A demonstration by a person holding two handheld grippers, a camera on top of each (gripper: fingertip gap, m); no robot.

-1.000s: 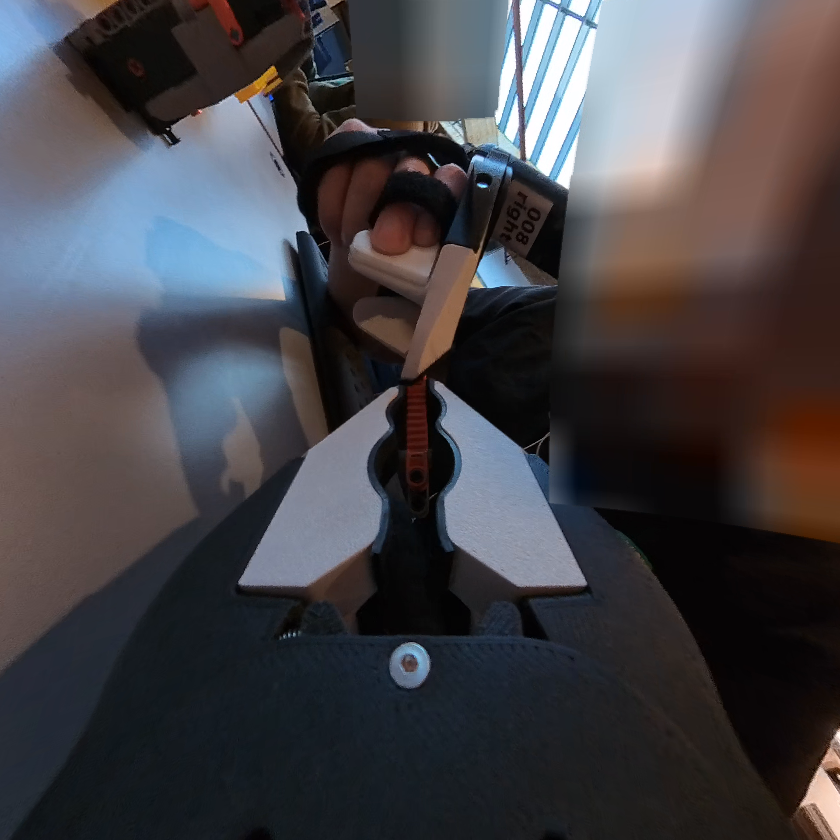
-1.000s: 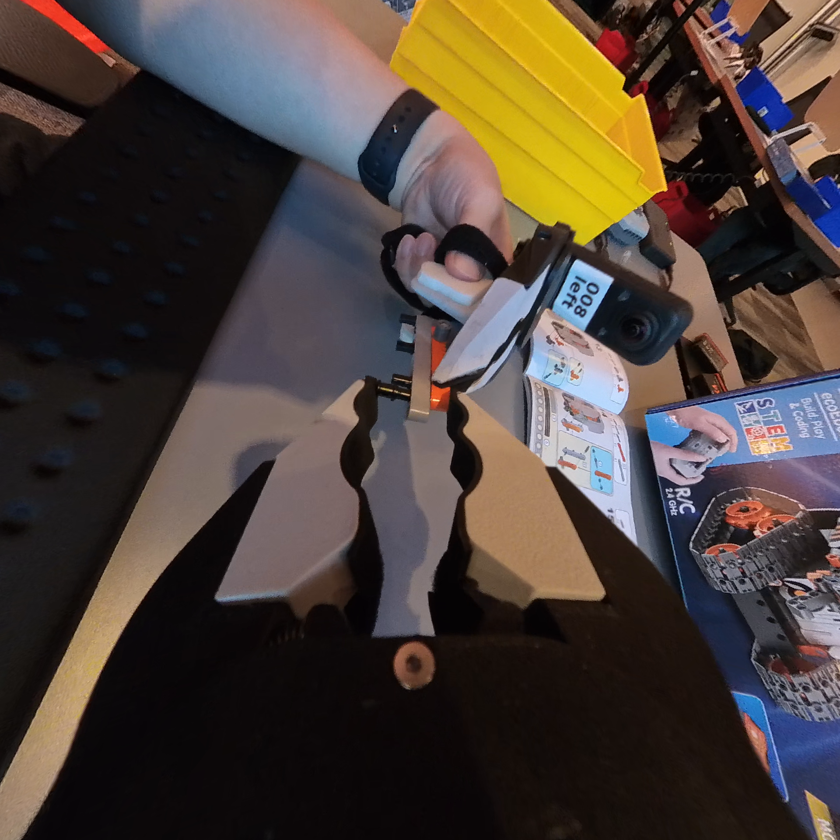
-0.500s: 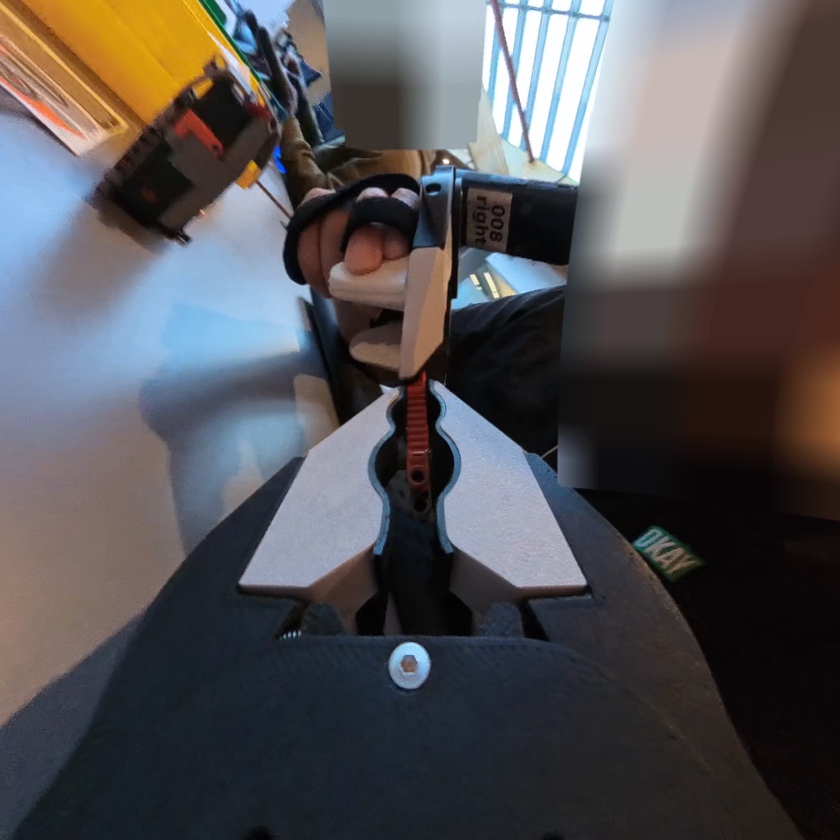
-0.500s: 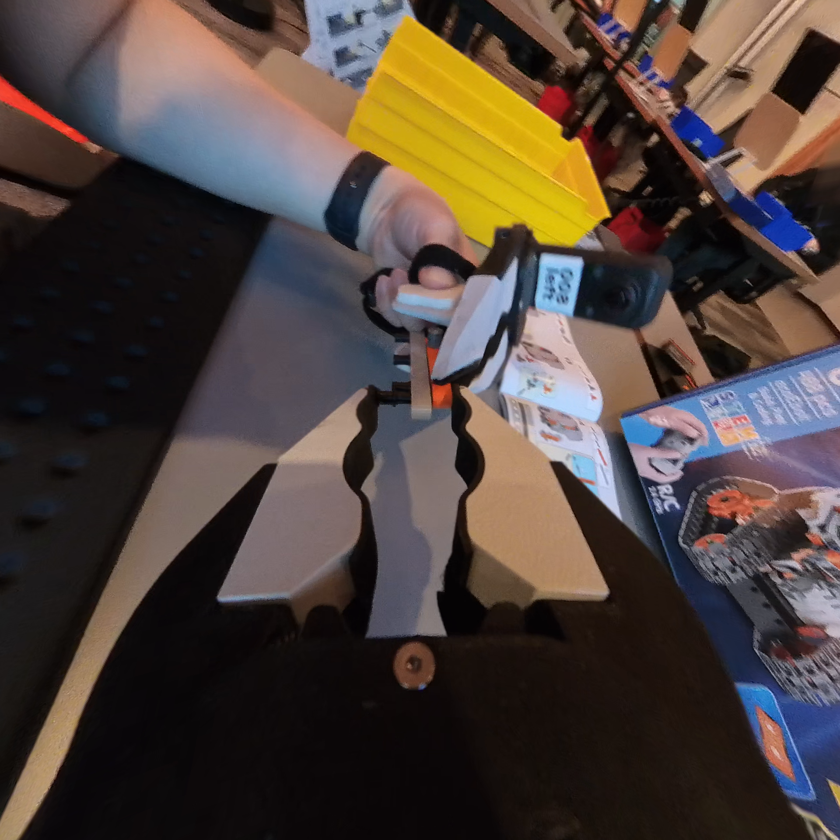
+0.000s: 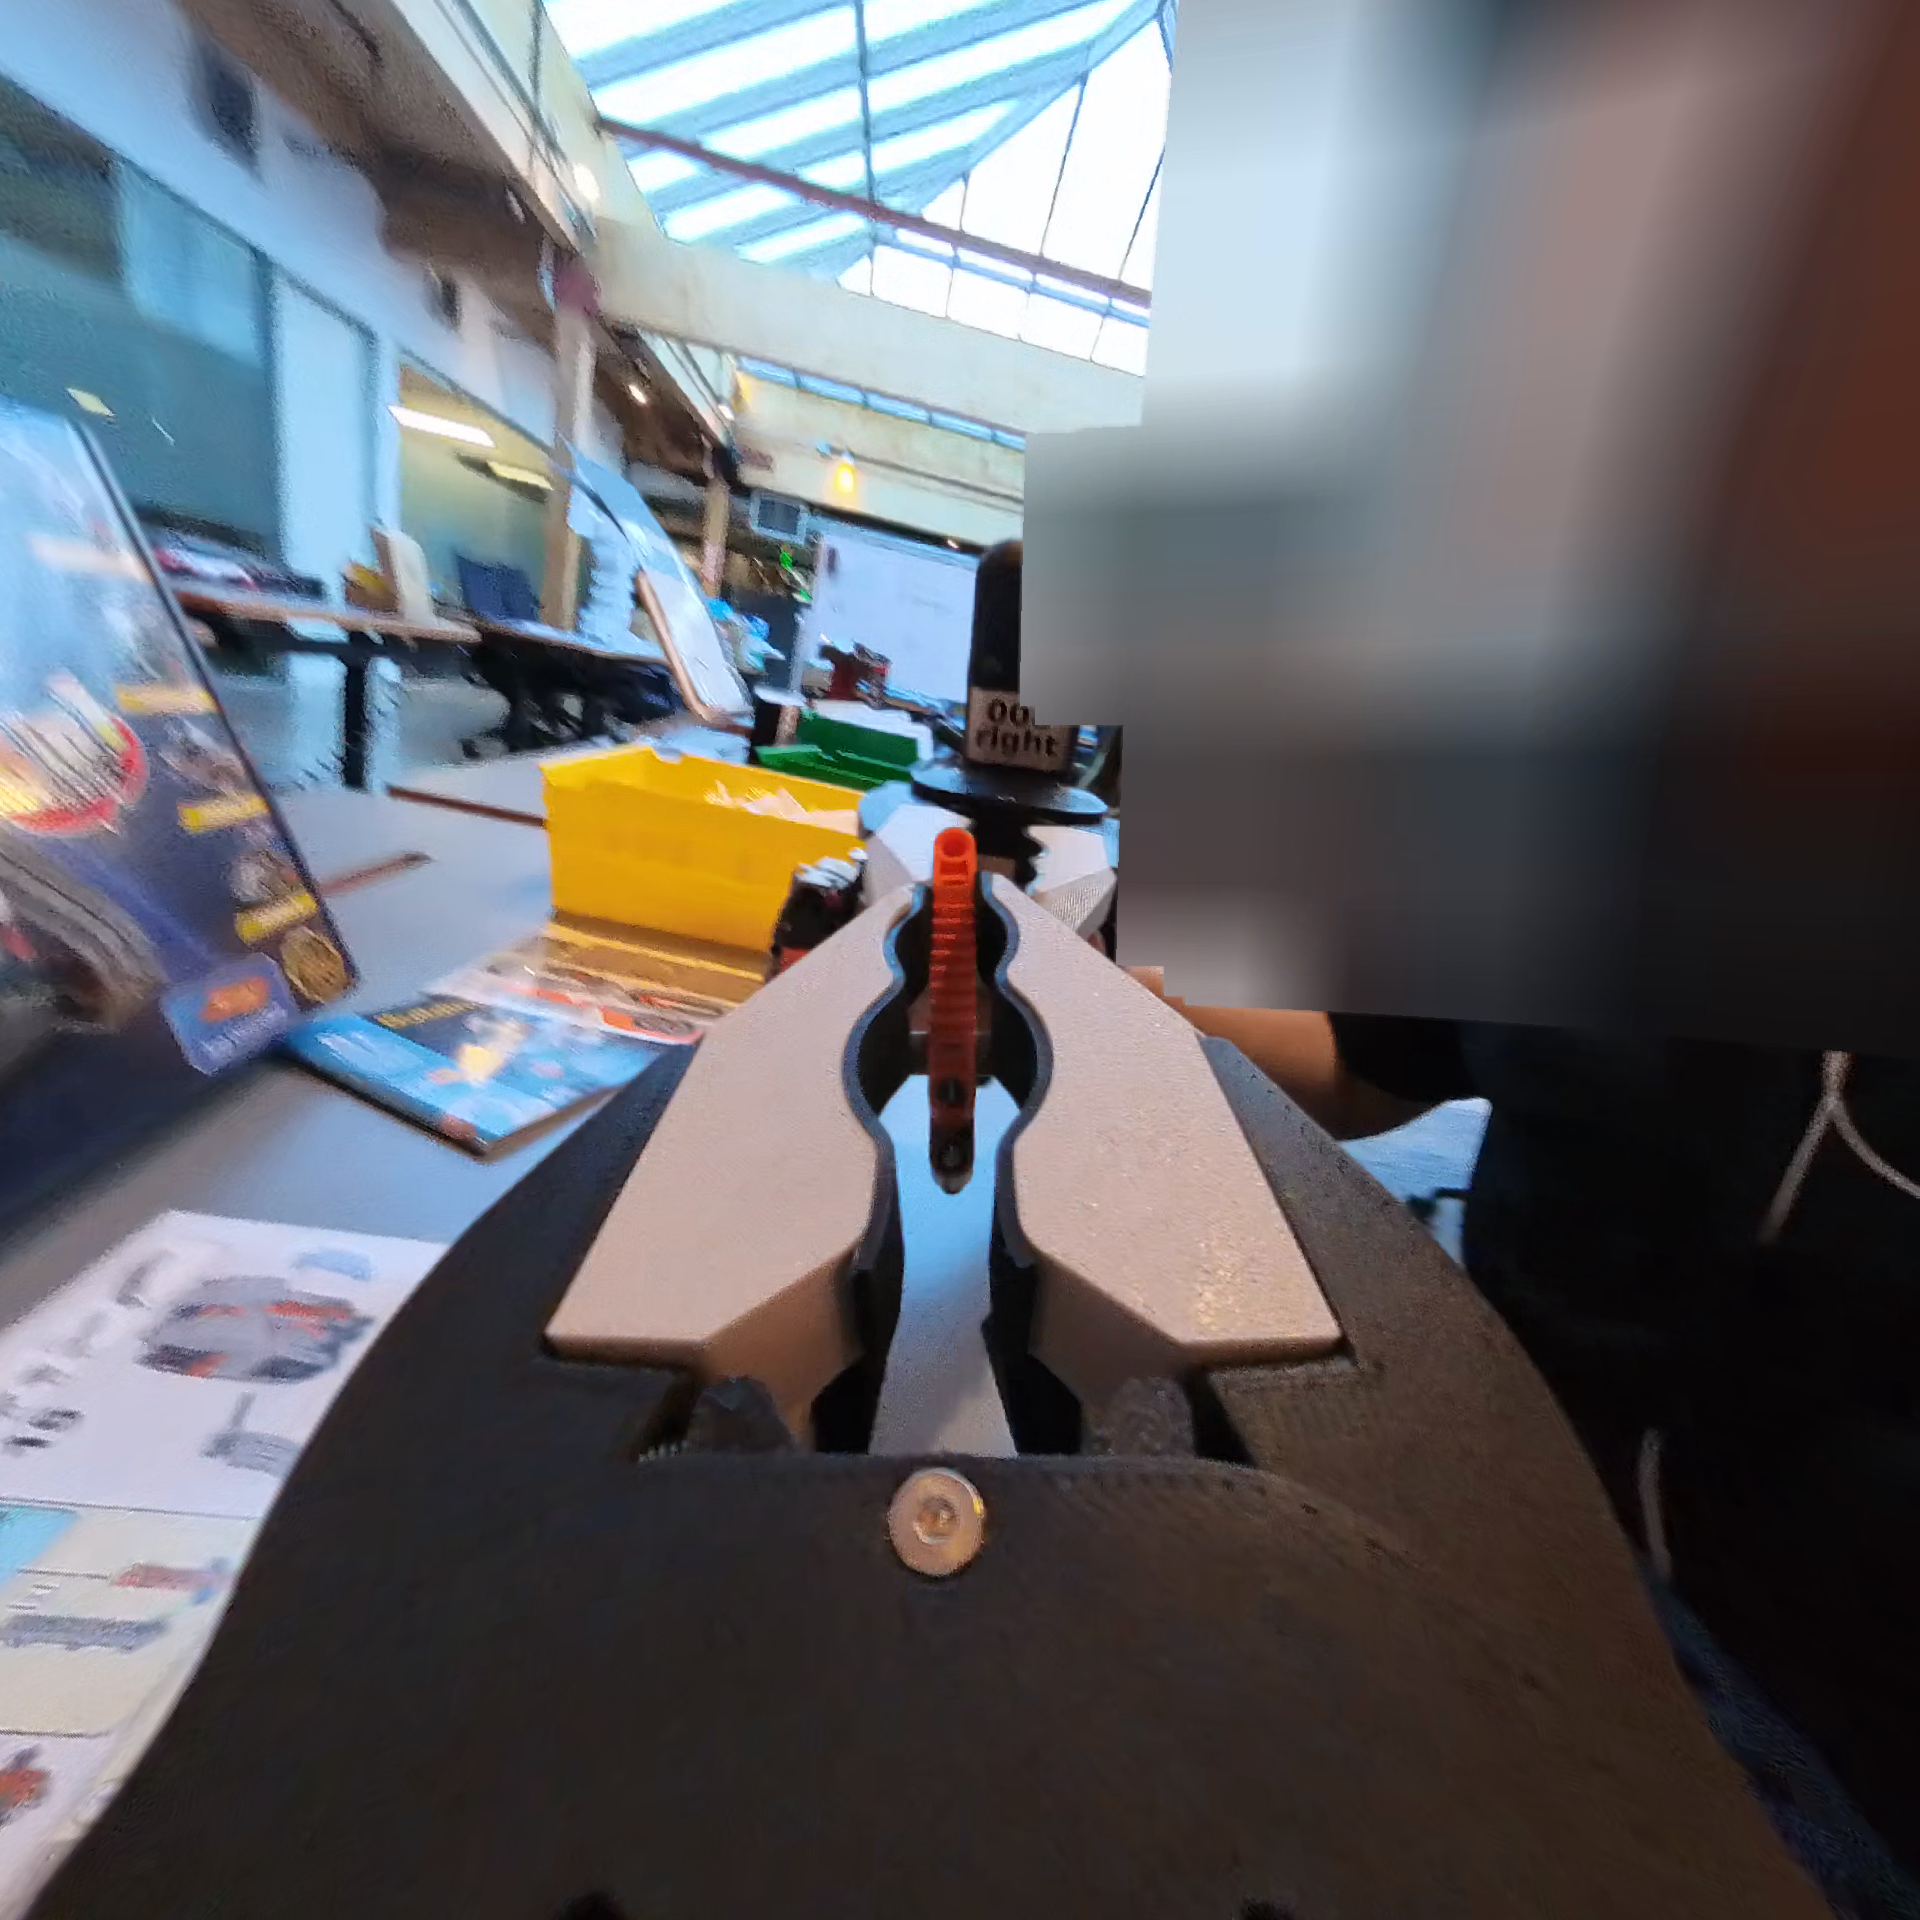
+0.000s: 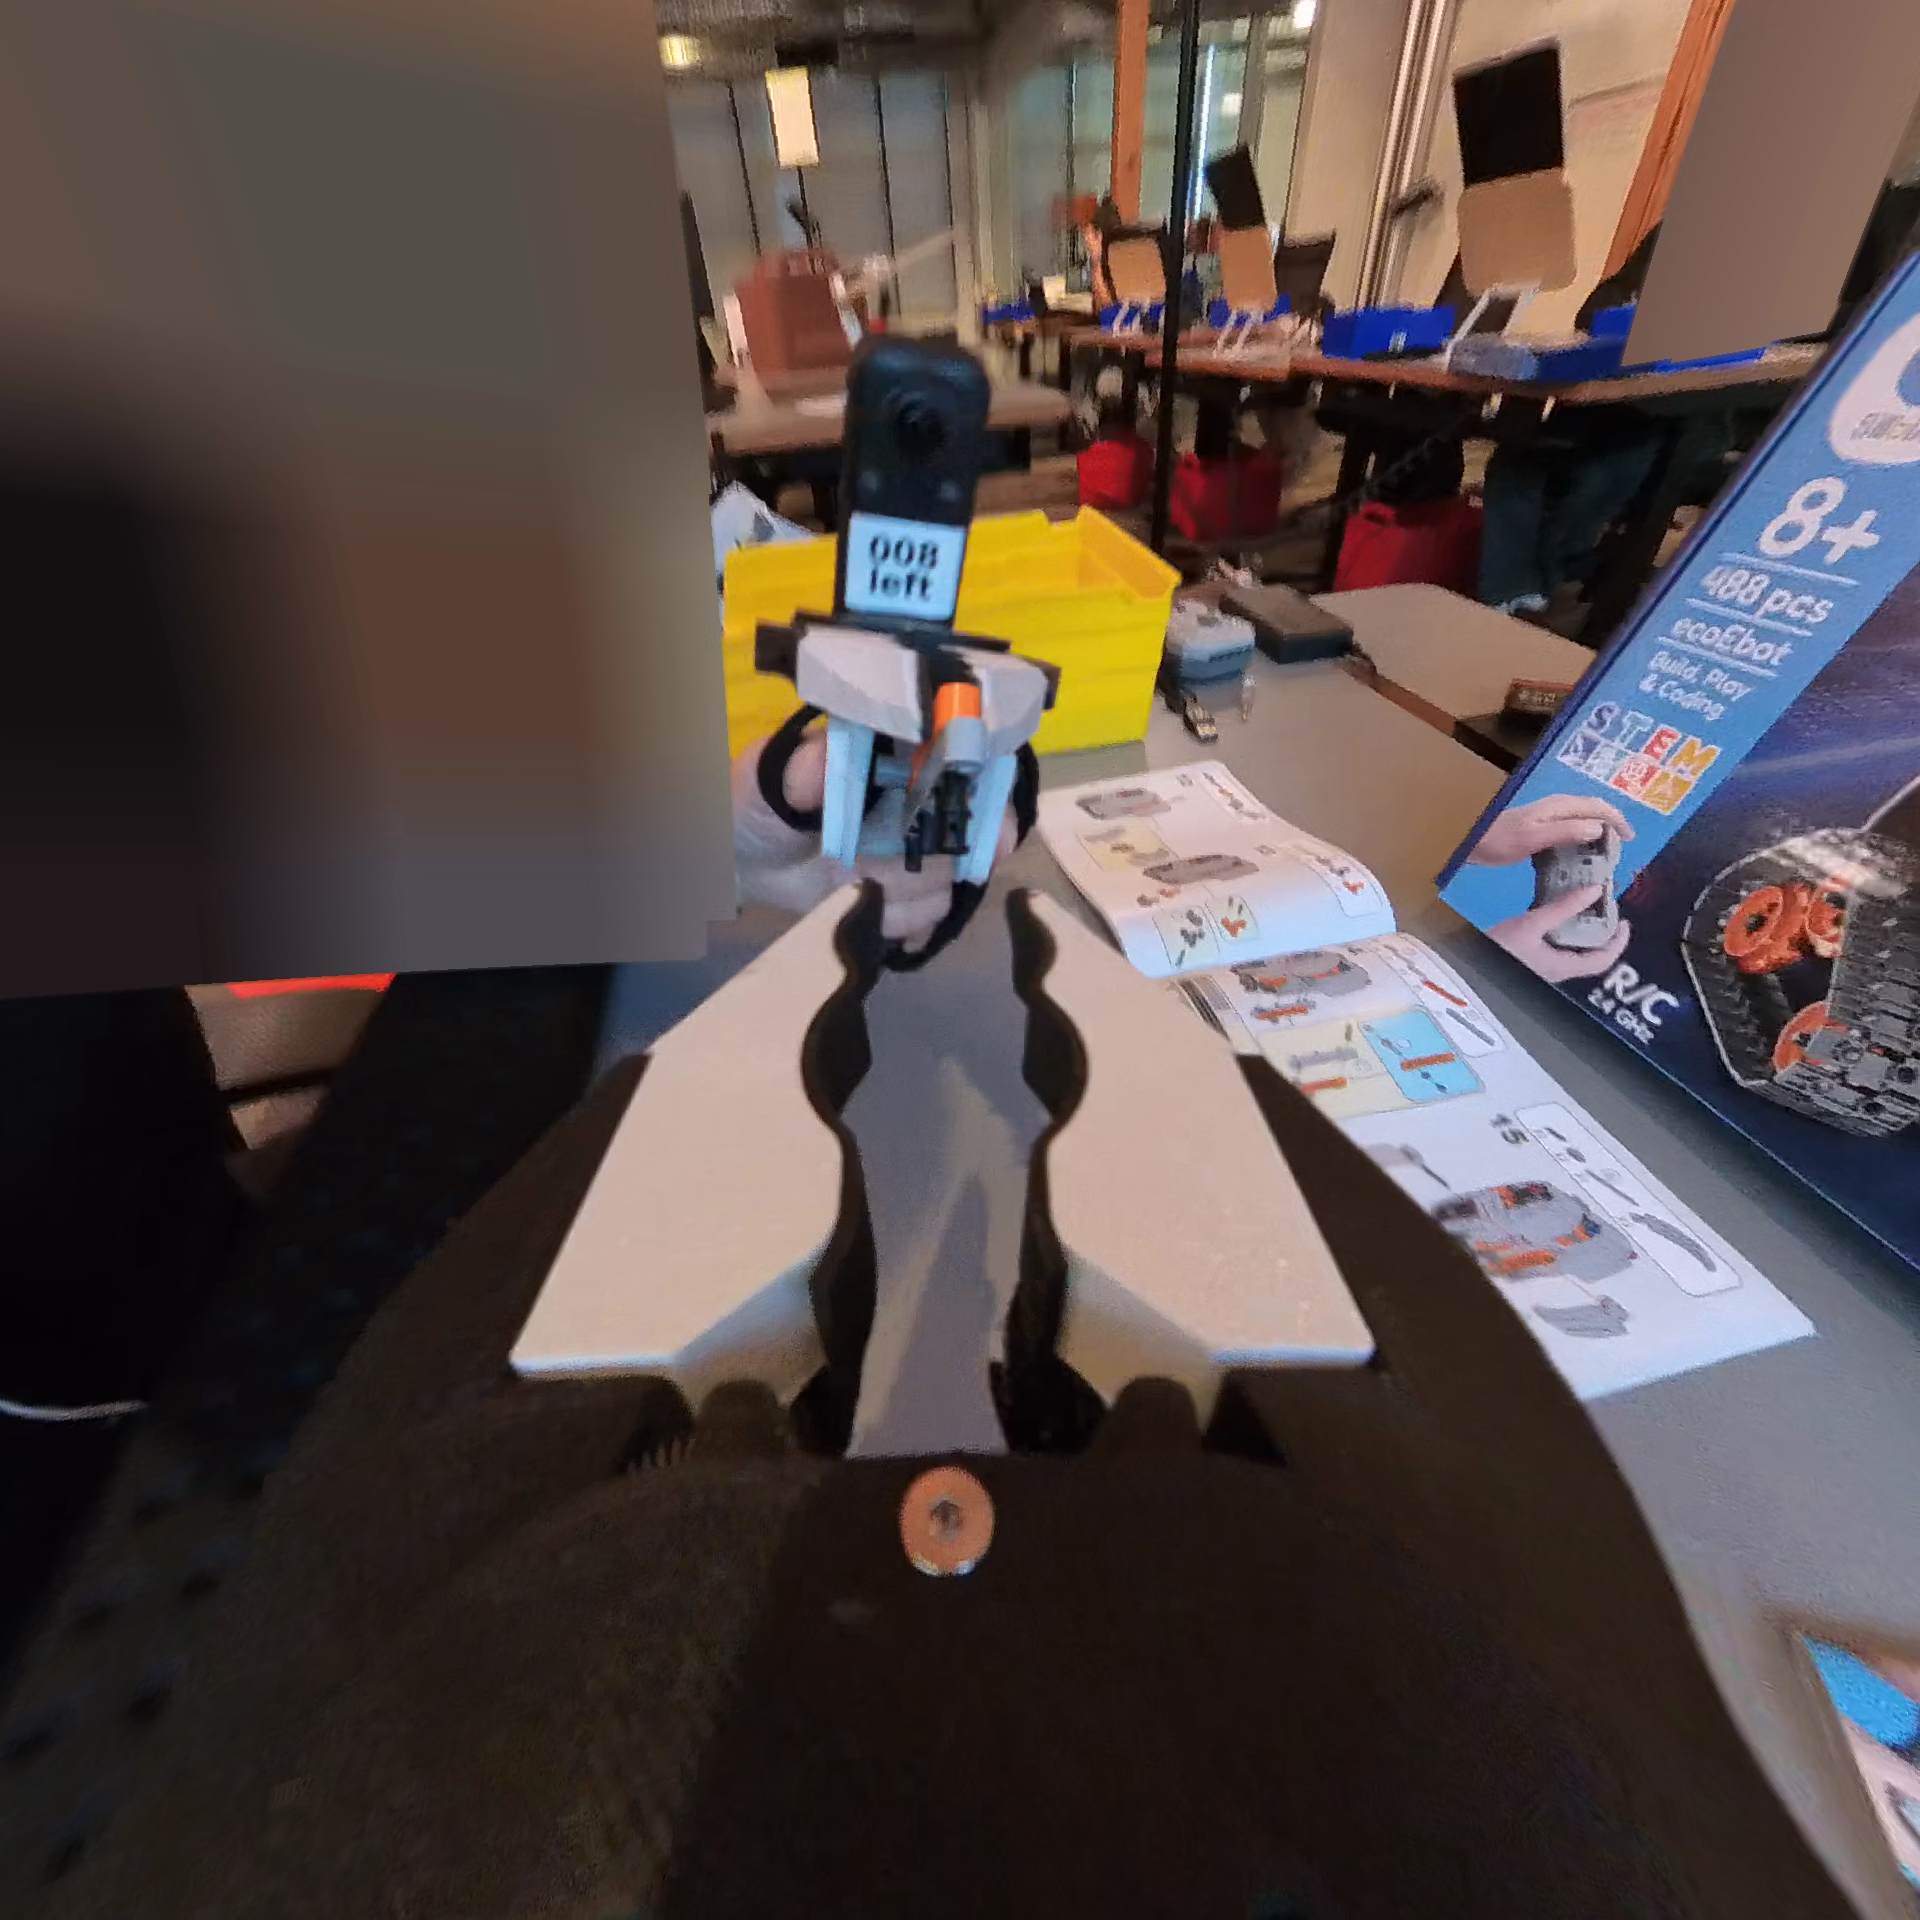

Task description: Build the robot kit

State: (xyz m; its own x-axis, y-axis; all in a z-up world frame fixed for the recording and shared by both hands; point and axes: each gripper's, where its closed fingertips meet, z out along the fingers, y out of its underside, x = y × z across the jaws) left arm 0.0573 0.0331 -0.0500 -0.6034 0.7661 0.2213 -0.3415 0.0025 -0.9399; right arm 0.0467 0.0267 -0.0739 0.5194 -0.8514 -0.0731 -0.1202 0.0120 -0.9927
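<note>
My left gripper [image 5: 954, 896] is shut on a small brick assembly: an orange ribbed beam [image 5: 951, 977] stands upright between its fingers and sticks out past the tips. From the right wrist view the left gripper [image 6: 935, 707] is held up in a hand, and the assembly [image 6: 956, 727] shows orange and grey parts with a black pin [image 6: 940, 821] hanging below. My right gripper [image 6: 940, 904] is open and empty, a short way in front of the left one. It faces the left gripper in the left wrist view [image 5: 992, 857].
A grey table [image 6: 1351, 748] carries an open instruction booklet [image 6: 1299, 997], a tall blue kit box [image 6: 1766, 831] on the right and a yellow bin [image 6: 1060, 613] behind. In the left wrist view a green bin [image 5: 842, 743] sits beyond the yellow bin [image 5: 675, 842]. Only a small space, under 4 cm, lies between the two pairs of fingers.
Both grippers have swung up from pointing down at the table to level. The right gripper, whose tips were around the assembly's pin, has drawn back from it. The left still holds the assembly.
</note>
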